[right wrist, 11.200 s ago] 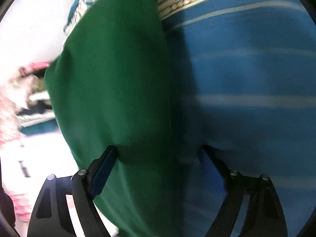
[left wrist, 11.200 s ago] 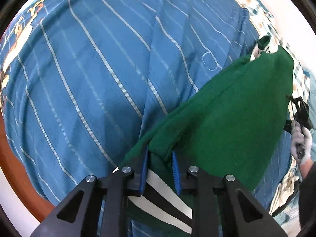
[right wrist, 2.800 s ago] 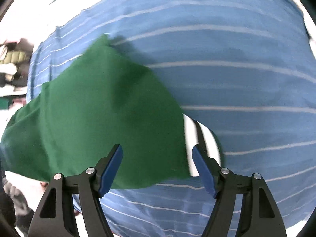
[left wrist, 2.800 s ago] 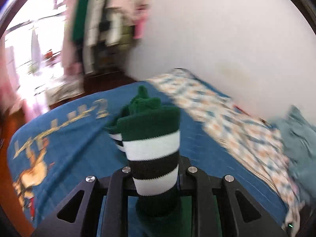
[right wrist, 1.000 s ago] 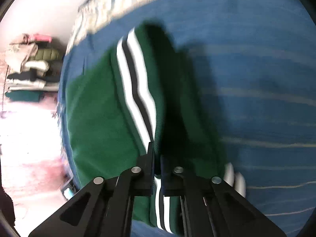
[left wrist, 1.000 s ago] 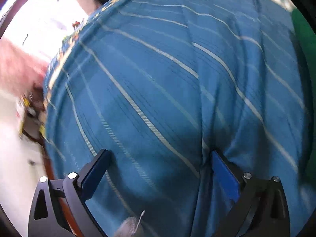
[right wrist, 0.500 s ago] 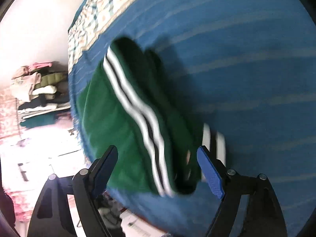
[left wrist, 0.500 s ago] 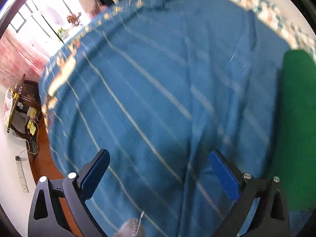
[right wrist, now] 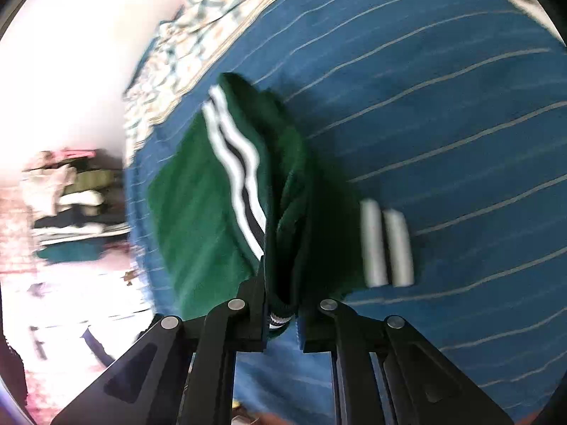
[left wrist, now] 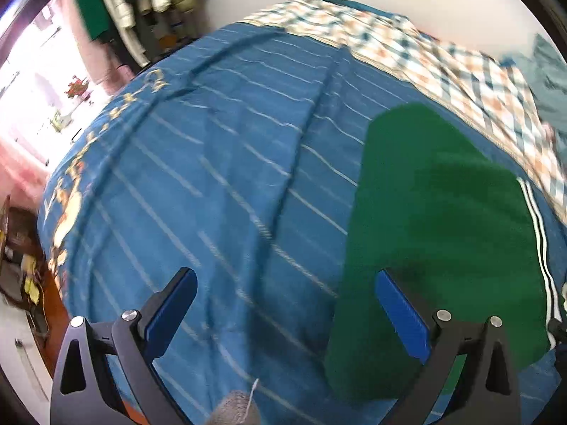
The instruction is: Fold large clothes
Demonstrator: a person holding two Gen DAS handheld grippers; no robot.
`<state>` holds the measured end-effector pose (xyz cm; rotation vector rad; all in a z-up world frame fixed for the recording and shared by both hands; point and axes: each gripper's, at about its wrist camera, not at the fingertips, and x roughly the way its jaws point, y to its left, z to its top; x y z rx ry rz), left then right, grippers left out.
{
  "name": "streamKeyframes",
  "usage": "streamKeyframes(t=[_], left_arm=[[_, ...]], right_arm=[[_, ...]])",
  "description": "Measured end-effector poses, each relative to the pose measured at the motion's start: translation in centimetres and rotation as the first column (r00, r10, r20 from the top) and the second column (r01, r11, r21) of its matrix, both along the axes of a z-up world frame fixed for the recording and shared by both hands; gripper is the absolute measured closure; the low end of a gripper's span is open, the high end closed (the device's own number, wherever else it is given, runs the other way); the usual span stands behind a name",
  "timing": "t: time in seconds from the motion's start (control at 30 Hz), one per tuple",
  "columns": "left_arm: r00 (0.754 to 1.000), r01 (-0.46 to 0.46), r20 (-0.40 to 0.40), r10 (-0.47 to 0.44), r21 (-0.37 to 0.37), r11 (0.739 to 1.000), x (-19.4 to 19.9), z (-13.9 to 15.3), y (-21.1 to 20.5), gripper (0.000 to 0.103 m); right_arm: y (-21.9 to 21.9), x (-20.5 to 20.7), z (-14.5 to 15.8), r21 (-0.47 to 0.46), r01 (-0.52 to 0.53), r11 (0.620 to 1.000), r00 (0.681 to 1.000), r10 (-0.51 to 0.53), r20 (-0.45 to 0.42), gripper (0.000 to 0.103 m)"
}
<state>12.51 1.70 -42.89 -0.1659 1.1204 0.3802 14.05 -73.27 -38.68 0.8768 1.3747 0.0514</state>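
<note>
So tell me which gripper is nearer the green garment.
Right. The right gripper is closing on a fold of the green garment; the left gripper hangs open above the bedspread, the garment under its right finger.

- Left gripper (left wrist: 283,304): at 6 o'clock, jaws spread wide, nothing between the blue pads.
- Blue striped bedspread (left wrist: 219,184): fills the centre of the view, creased, blurred.
- Folded green garment (left wrist: 436,219): lies flat on the bedspread at 4 o'clock; white stripes run along its right edge.
- Checked sheet (left wrist: 443,60): at 2 o'clock, beyond the garment.
- Hanging clothes (left wrist: 141,3): at 11 o'clock.
</note>
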Motion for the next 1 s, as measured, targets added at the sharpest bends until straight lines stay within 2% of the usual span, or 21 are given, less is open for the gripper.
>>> streamKeyframes(t=[0.1,0.17,0.2,0.23,0.27,0.33,0.37,0.43,0.53,0.57,0.67,0.73,0.8,0.83,0.9,1.0], left_arm=[[0.997,0.031,-0.075,-0.029,0.020,0.999,1.6,-2.6,-0.7,0.000],[0.995,0.029,-0.092,-0.027,0.024,0.999,2.0,-3.6,-0.4,0.000],[0.995,0.031,-0.099,-0.029,0.016,0.999,2.2,-3.6,0.0,0.000],[0.994,0.035,-0.102,-0.035,0.005,0.999,2.4,-3.3,0.4,0.000],[0.994,0.044,-0.098,-0.042,0.019,0.999,2.5,-2.8,0.5,0.000],[0.995,0.068,-0.078,-0.064,0.057,0.996,3.0,-1.2,0.3,0.000],[0.995,0.078,-0.061,-0.075,0.047,0.996,3.5,-0.3,0.1,0.000],[0.996,0.092,-0.011,-0.092,0.024,0.995,5.3,1.1,-0.1,0.000],[0.994,0.106,0.026,-0.107,0.049,0.993,9.8,1.4,-0.7,0.000],[0.993,0.115,0.023,-0.117,0.073,0.991,11.4,0.9,-1.1,0.000],[0.985,0.172,-0.016,-0.171,0.137,0.976,15.9,-1.8,-2.3,0.000],[0.975,0.221,-0.045,-0.217,0.209,0.952,17.6,-3.3,-3.3,0.000],[0.968,0.251,-0.053,-0.246,0.228,0.941,17.9,-4.2,-3.5,0.000],[0.965,0.262,-0.056,-0.256,0.217,0.941,17.9,-4.6,-3.4,0.000],[0.963,0.269,-0.057,-0.263,0.190,0.944,18.2,-4.7,-2.9,0.000],[0.965,0.261,-0.064,-0.253,0.165,0.951,18.0,-4.2,-2.7,0.000]], right_arm=[[-0.4,-0.4,-5.6,-0.022,-0.005,1.000,0.991,0.002,-0.132,0.092],[-0.3,-0.1,-7.7,0.038,-0.011,0.999,0.981,0.018,-0.194,0.088],[-0.5,0.2,-7.7,0.069,0.000,0.998,0.978,0.015,-0.210,0.087],[-0.8,0.6,-7.4,0.098,-0.006,0.995,0.973,0.029,-0.227,0.081],[-0.9,1.0,-7.0,0.097,-0.016,0.995,0.971,0.039,-0.236,0.070],[-1.8,1.6,-4.2,-0.010,-0.049,0.999,0.978,0.046,-0.202,0.055],[-2.6,1.9,-3.0,-0.055,-0.065,0.996,0.984,0.055,-0.171,0.052],[-2.5,3.2,0.2,-0.133,-0.083,0.988,0.993,0.071,-0.094,0.052],[0.1,6.7,2.5,-0.080,-0.152,0.985,0.988,0.153,0.002,0.052],[0.5,7.1,2.9,-0.077,-0.171,0.982,0.985,0.173,0.019,0.052],[5.6,11.0,2.5,-0.090,-0.290,0.953,0.954,0.295,0.056,0.053],[9.7,13.9,0.1,-0.109,-0.376,0.920,0.925,0.380,0.013,0.057],[13.0,16.5,-3.6,-0.156,-0.476,0.866,0.879,0.465,-0.102,0.063],[13.9,17.0,-5.6,-0.189,-0.489,0.851,0.871,0.467,-0.150,0.070],[14.6,18.1,-8.4,-0.191,-0.482,0.855,0.874,0.451,-0.182,0.071],[14.1,19.1,-8.0,-0.143,-0.458,0.878,0.876,0.418,-0.239,0.071]])
